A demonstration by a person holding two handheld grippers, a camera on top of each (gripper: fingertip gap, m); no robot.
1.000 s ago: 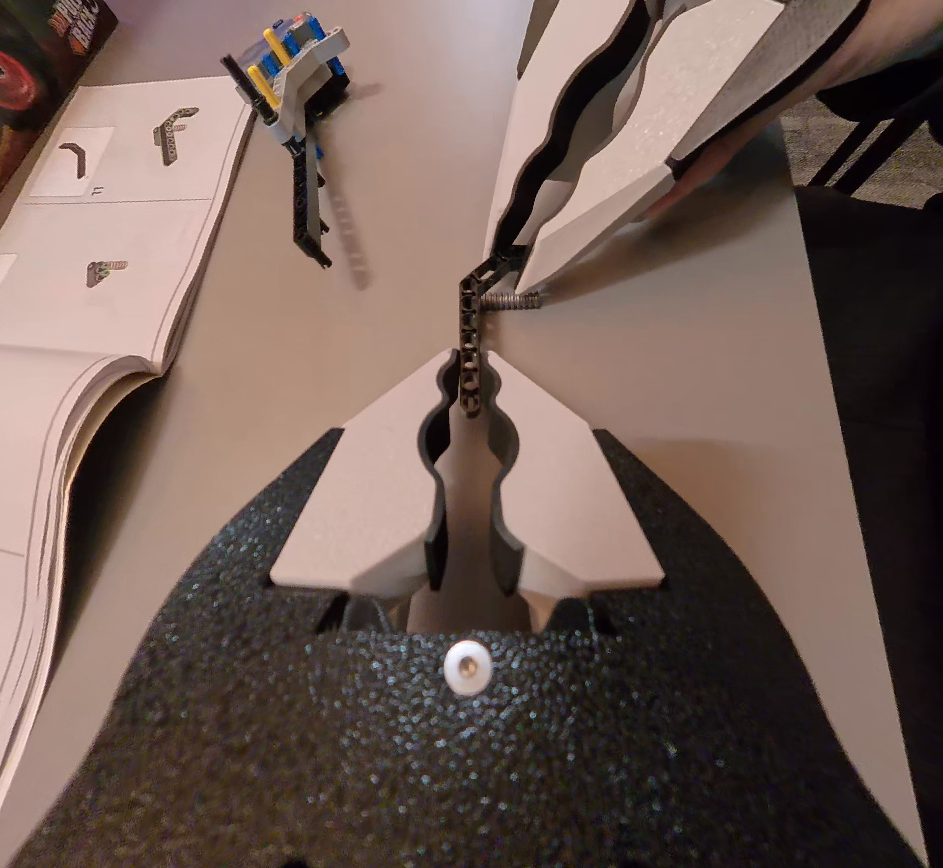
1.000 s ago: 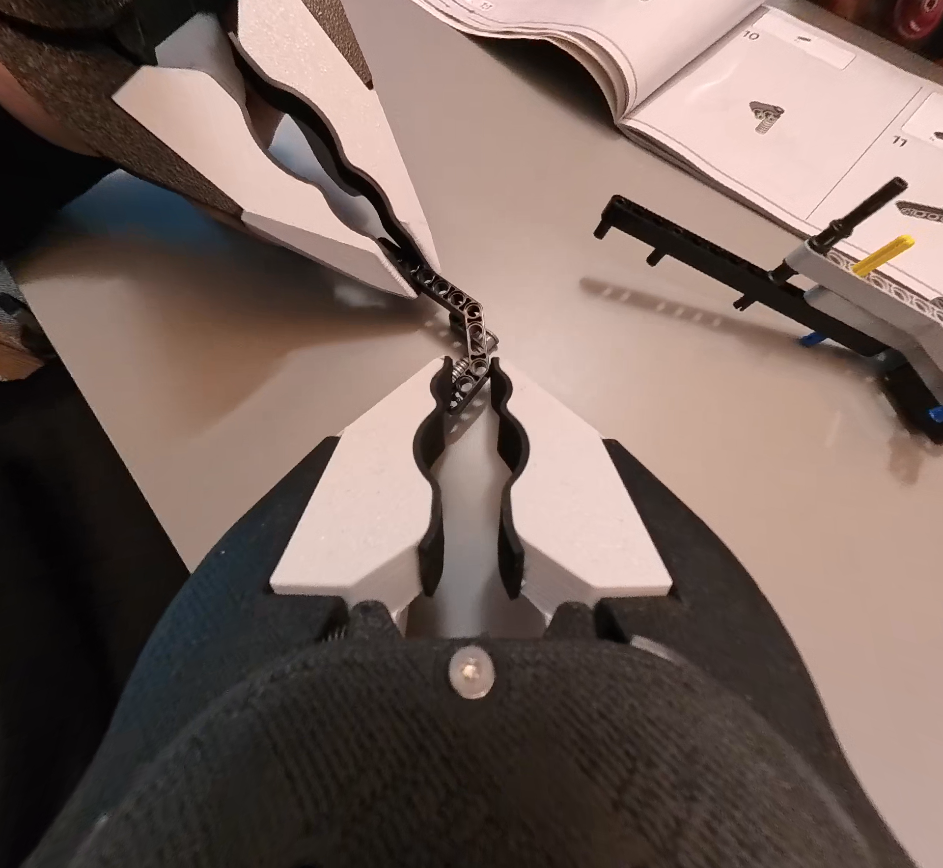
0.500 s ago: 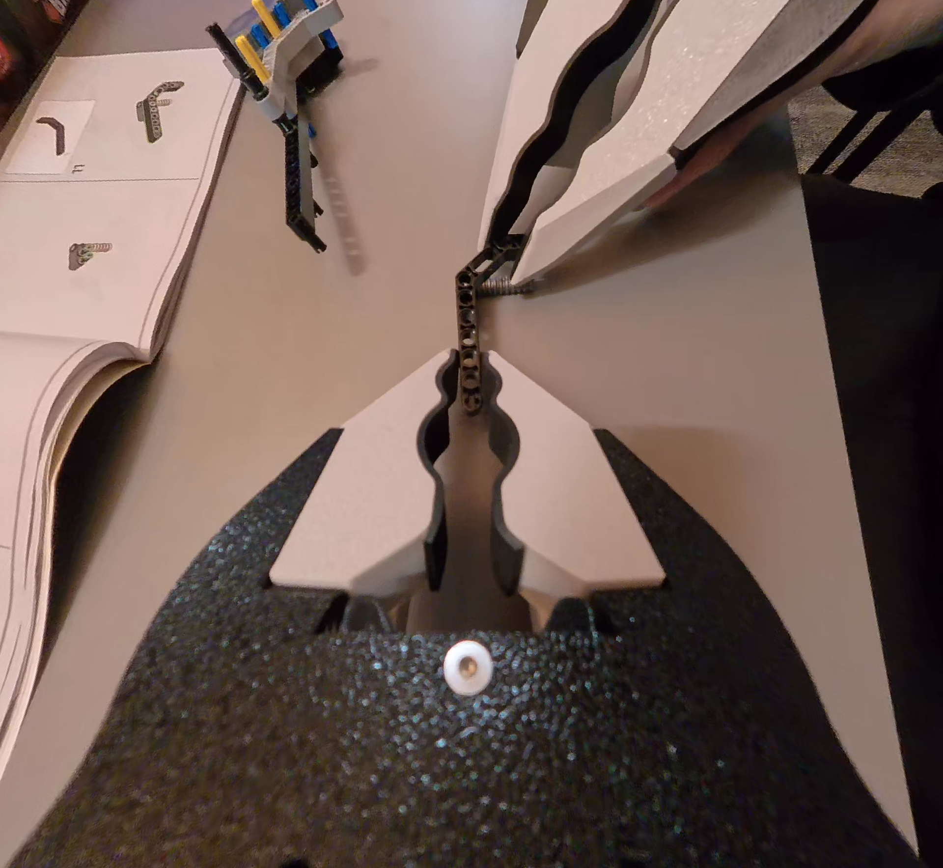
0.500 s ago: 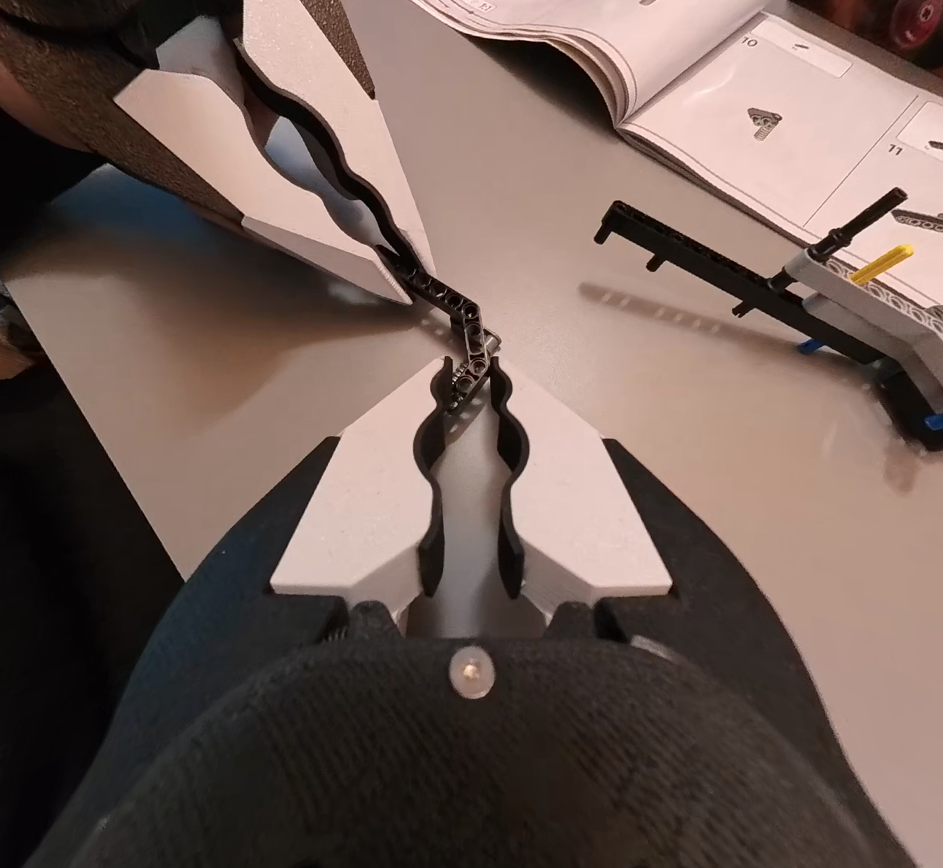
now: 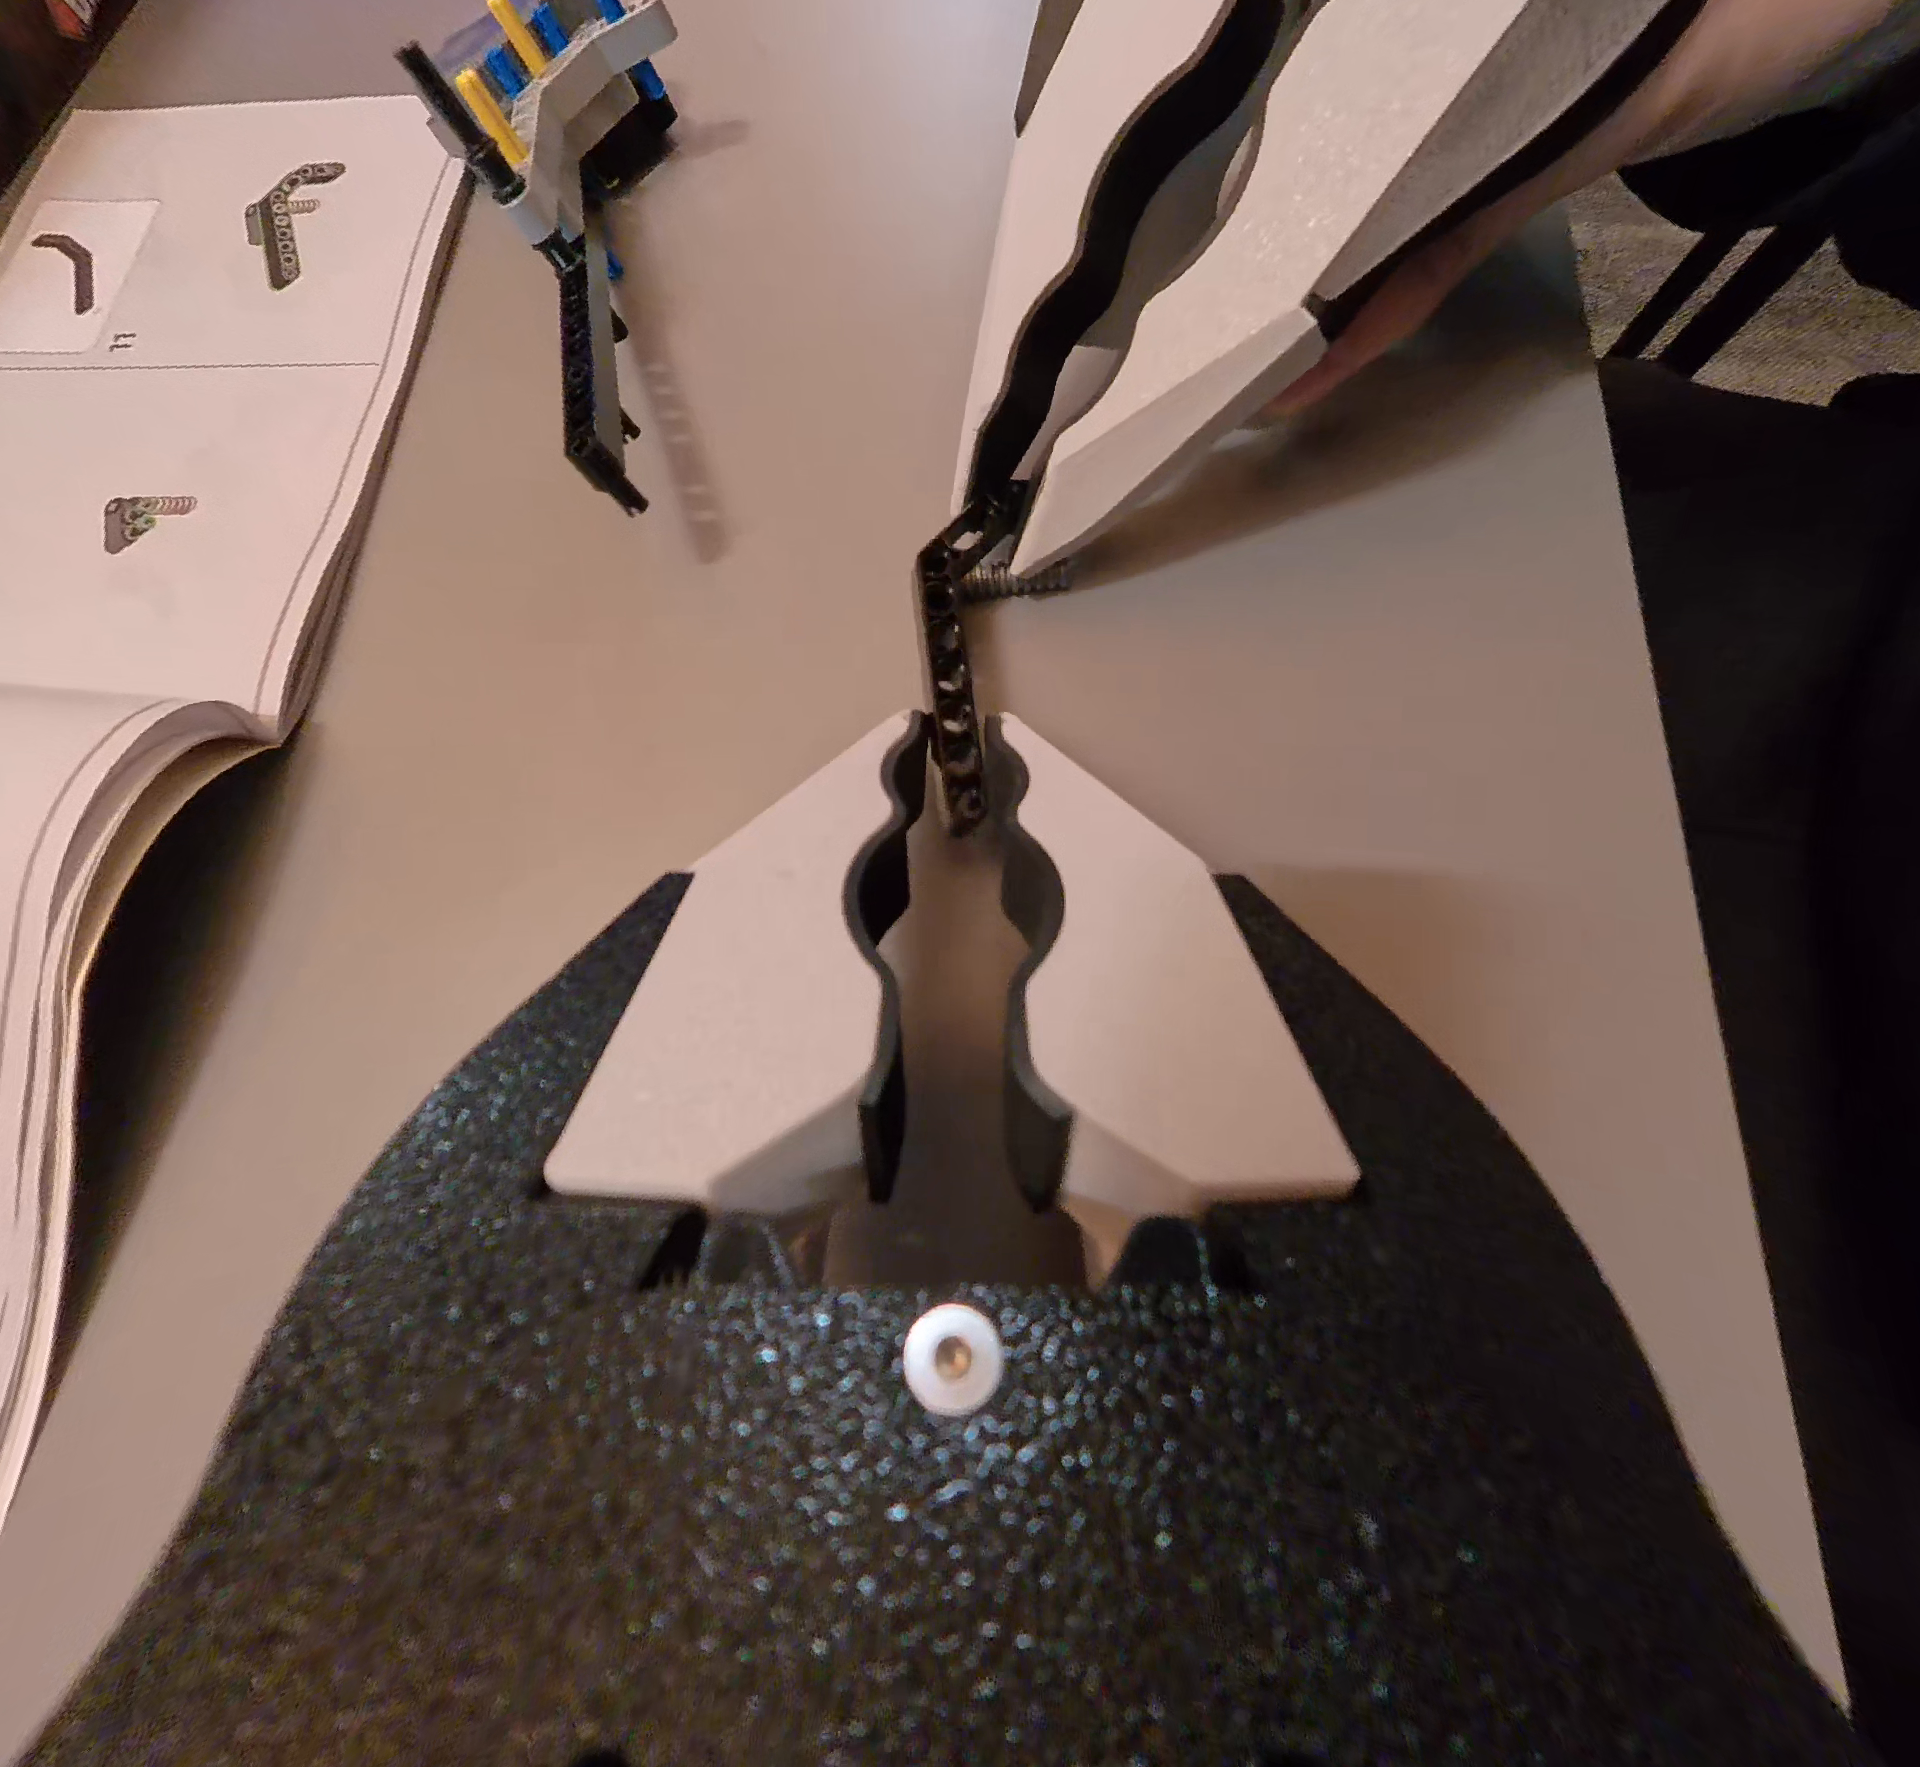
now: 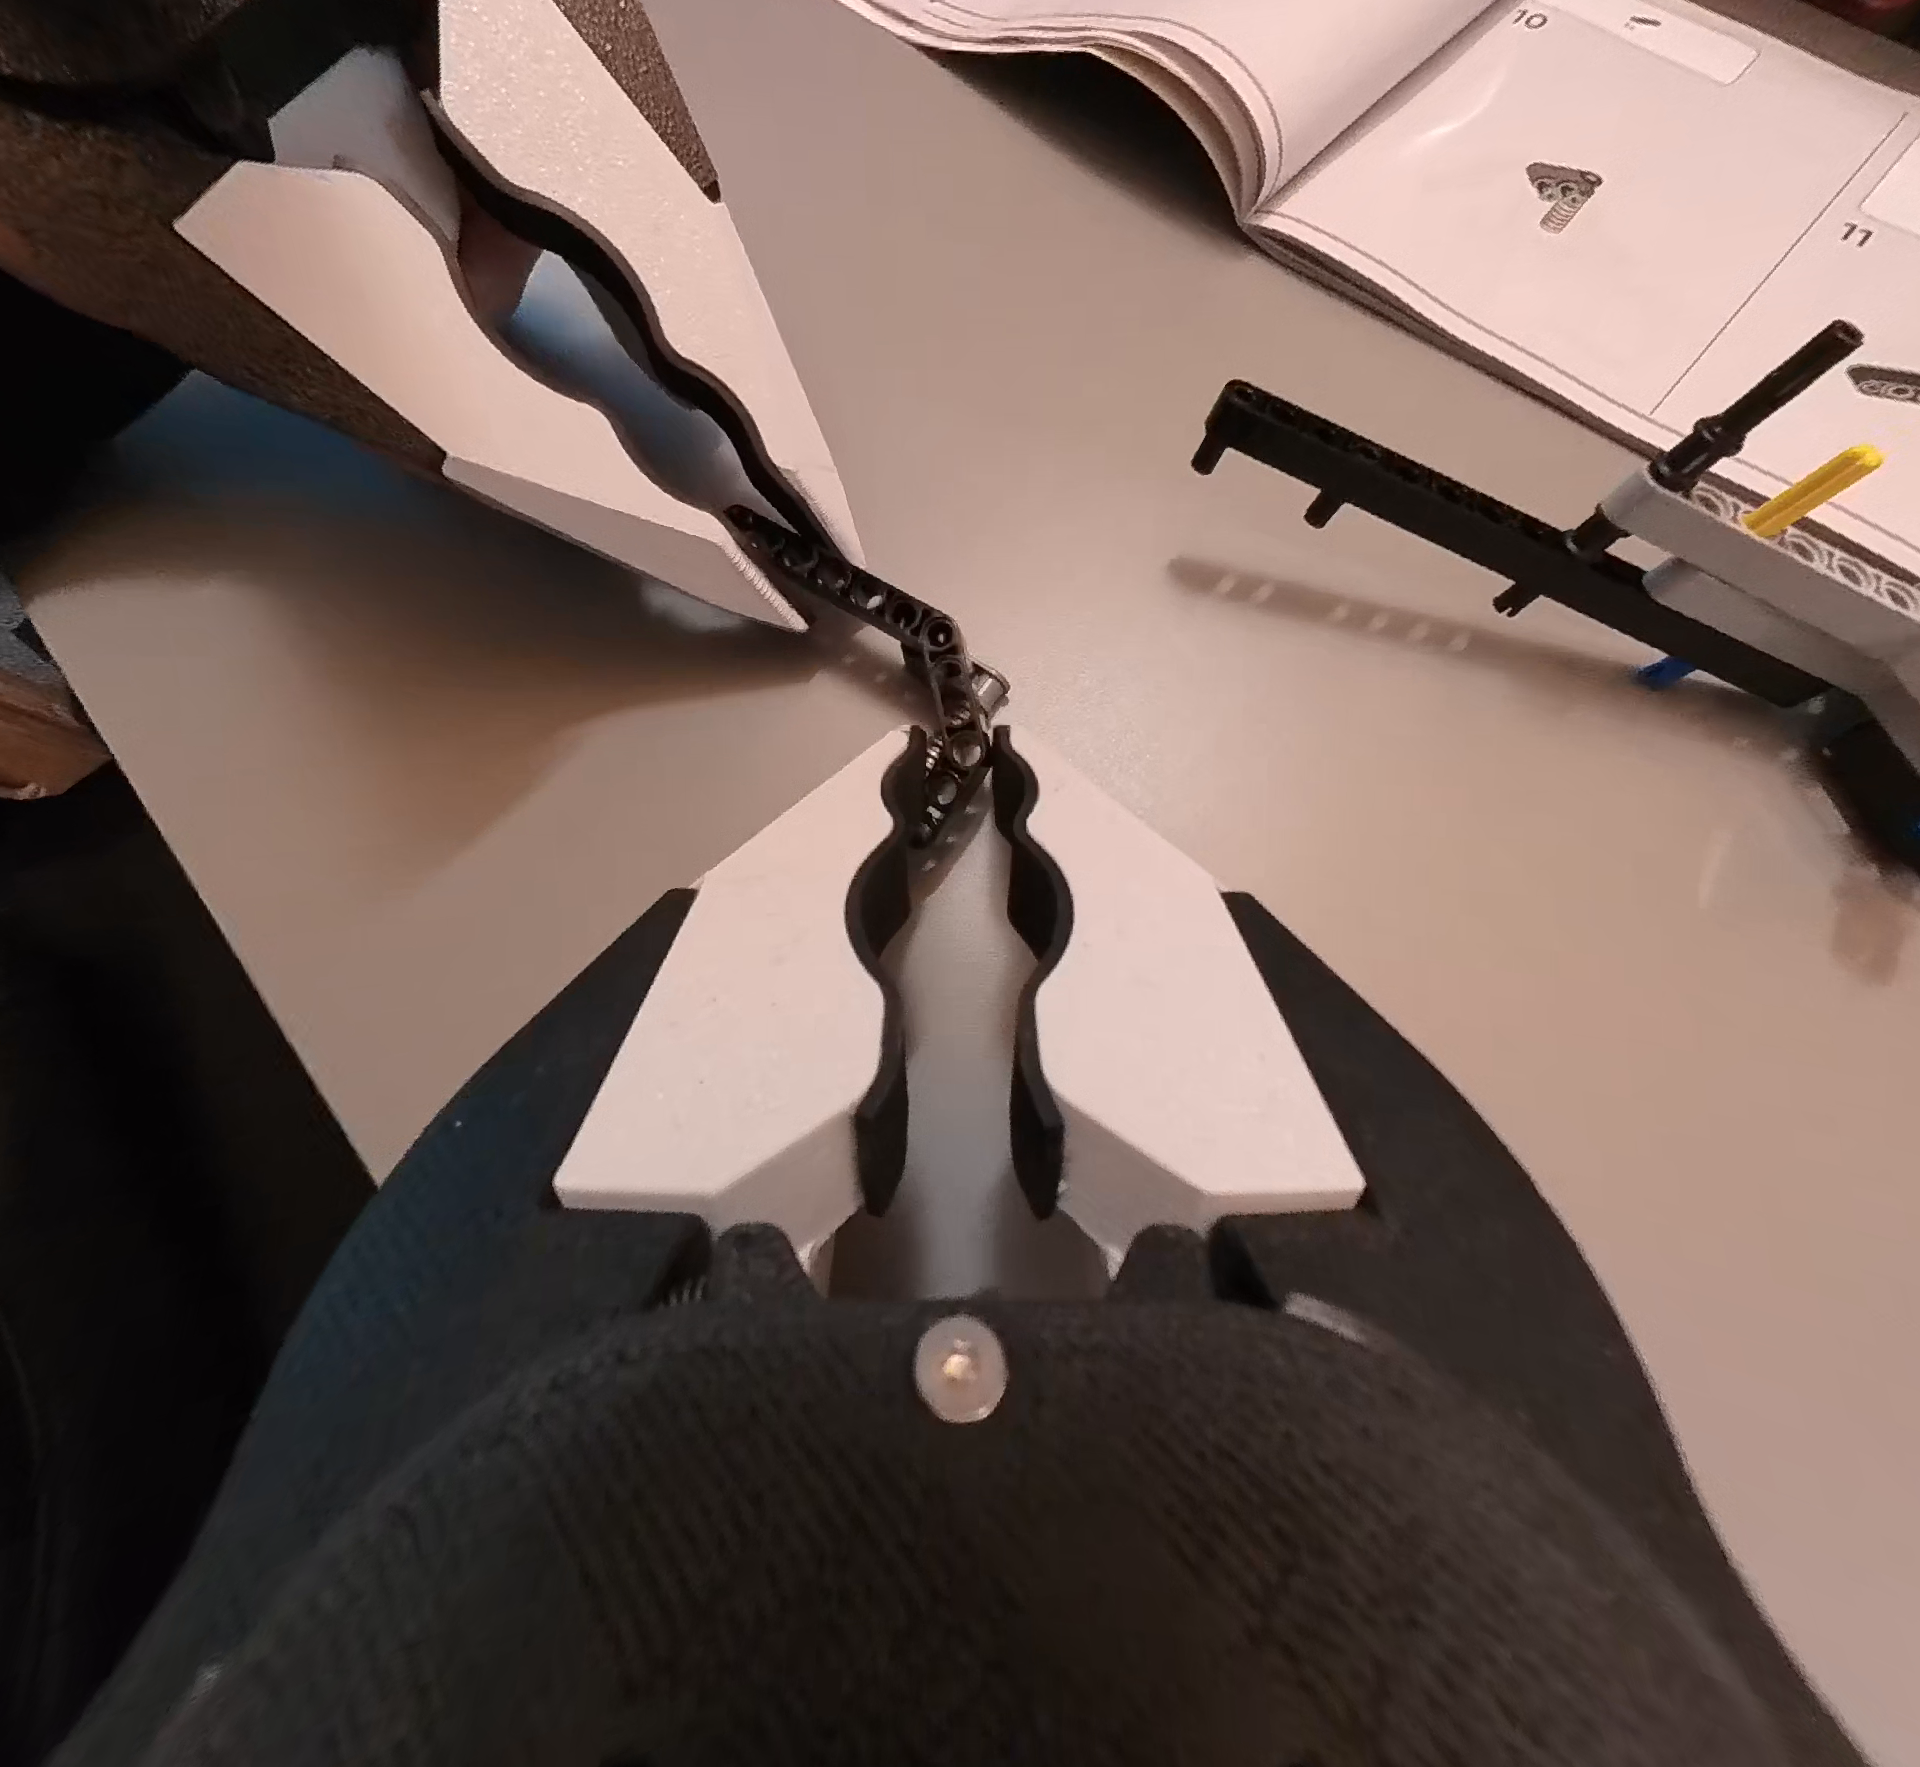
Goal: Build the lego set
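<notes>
Barely any shift since the earlier frames: both of your grips are as they were, and the left wrist view has swung a little, so the partial build sits lower and further right in it than half a second ago.

Left hand-held gripper (image 5: 958, 730): clamped on the long arm of the bent black beam (image 5: 951, 652), tips pinching its near end. Right hand-held gripper (image 6: 954, 738): clamped on the beam's short arm (image 6: 940, 678). You're holding the beam between the two, just above the surface (image 5: 1299, 782); contact with the surface can't be judged.

Left view only: a small metal spring (image 5: 1013, 582) sticks out sideways from the beam at the bend, right at the right gripper's tips. A hand (image 5: 1382, 335) shows behind that gripper. In the right view the spring is mostly hidden; only a bit of metal shows beside the beam.

Further out: the partial build (image 5: 566, 148), grey with yellow and blue pins and a long black beam, lies on the surface well apart from the grippers. The open instruction booklet (image 5: 156, 429) lies beside it. The right view shows the build's long beam side-on (image 6: 1455, 533), with the booklet (image 6: 1403, 107) behind it.
</notes>
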